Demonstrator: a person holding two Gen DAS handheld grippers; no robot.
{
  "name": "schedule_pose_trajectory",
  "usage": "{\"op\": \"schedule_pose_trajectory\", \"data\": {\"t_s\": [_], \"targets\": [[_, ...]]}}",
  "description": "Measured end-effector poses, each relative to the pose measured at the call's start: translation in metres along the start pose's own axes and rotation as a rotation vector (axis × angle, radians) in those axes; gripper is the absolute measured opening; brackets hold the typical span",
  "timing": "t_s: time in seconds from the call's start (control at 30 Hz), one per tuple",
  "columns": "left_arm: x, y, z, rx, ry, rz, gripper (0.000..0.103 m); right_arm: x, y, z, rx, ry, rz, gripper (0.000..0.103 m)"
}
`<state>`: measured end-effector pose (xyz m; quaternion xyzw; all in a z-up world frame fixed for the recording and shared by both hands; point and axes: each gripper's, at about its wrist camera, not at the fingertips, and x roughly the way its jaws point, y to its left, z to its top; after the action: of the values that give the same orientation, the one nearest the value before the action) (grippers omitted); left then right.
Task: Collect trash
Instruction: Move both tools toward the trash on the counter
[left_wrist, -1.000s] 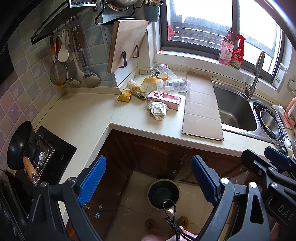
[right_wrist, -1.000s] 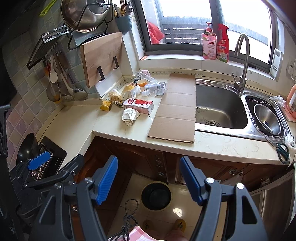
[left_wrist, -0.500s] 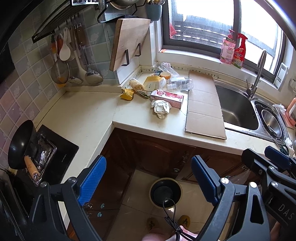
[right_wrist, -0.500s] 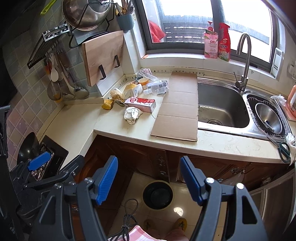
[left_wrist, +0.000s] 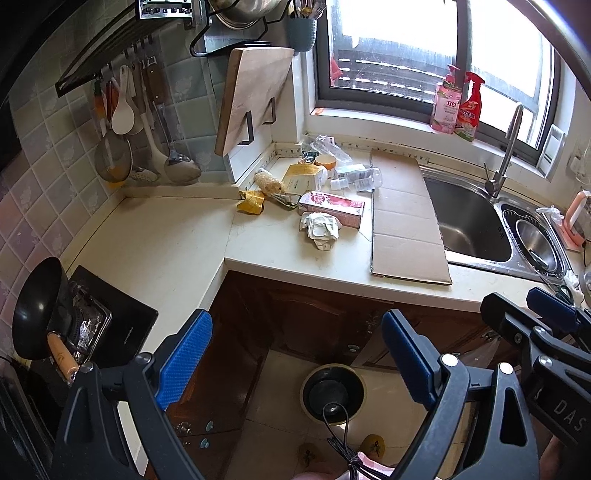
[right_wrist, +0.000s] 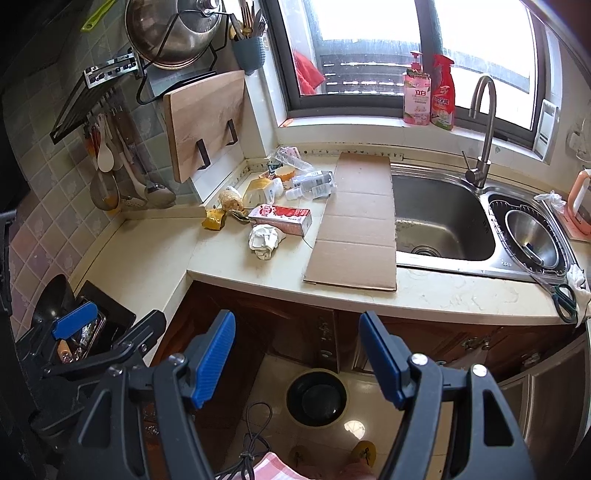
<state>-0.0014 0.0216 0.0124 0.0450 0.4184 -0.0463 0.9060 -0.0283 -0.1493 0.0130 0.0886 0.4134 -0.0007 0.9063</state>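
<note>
Trash lies in the counter's corner: a pink carton (left_wrist: 331, 213) (right_wrist: 281, 218), a crumpled white paper (left_wrist: 320, 229) (right_wrist: 264, 238), a yellow wrapper (left_wrist: 251, 201) (right_wrist: 213, 220), a clear plastic bottle (left_wrist: 354, 178) (right_wrist: 312, 184) and a yellow-white box (left_wrist: 303, 178). A flat cardboard sheet (left_wrist: 403, 218) (right_wrist: 357, 223) lies beside the sink. A round black bin (left_wrist: 333, 392) (right_wrist: 317, 397) stands on the floor below. My left gripper (left_wrist: 295, 353) and right gripper (right_wrist: 297, 357) are both open and empty, held well back from the counter, above the floor.
A steel sink (right_wrist: 439, 218) with tap fills the right side. Scissors (right_wrist: 564, 300) lie near the counter's front edge. A black pan (left_wrist: 35, 309) sits on the stove at left. Utensils (left_wrist: 122, 122) and a cutting board (left_wrist: 251, 99) hang on the wall.
Both views have pulled slightly back and up, so the counter and trash sit a bit lower and farther right in frame. Both grippers stay open.
</note>
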Motion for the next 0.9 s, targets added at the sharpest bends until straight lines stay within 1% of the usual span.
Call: {"op": "schedule_pose_trajectory", "data": {"t_s": [0.13, 0.23, 0.4, 0.5, 0.63, 0.73, 0.8, 0.9], "targets": [[0.008, 0.008, 0.012, 0.012, 0.005, -0.049, 0.092, 0.003, 0.007, 0.006, -0.001, -0.013, -0.027, 0.071], [0.013, 0.014, 0.022, 0.017, -0.032, -0.085, 0.092, 0.004, 0.014, 0.012, -0.021, -0.035, -0.050, 0.071], [0.021, 0.020, 0.042, 0.023, -0.080, -0.111, 0.093, 0.012, 0.017, 0.028, -0.025, -0.045, -0.052, 0.071], [0.031, 0.022, 0.056, 0.022, -0.090, -0.116, 0.093, 0.023, 0.016, 0.043, -0.048, -0.044, -0.081, 0.071], [0.054, 0.029, 0.075, -0.015, -0.081, -0.119, 0.093, 0.043, 0.009, 0.067, -0.089, -0.030, -0.098, 0.071], [0.080, 0.031, 0.092, -0.034, -0.062, -0.088, 0.093, 0.065, -0.001, 0.089, -0.135, -0.023, -0.106, 0.071], [0.099, 0.031, 0.103, -0.041, -0.043, -0.070, 0.093, 0.087, -0.010, 0.108, -0.159, -0.001, -0.080, 0.071], [0.136, 0.030, 0.121, -0.060, 0.016, -0.061, 0.093, 0.123, -0.018, 0.136, -0.198, 0.041, -0.040, 0.071]]}}
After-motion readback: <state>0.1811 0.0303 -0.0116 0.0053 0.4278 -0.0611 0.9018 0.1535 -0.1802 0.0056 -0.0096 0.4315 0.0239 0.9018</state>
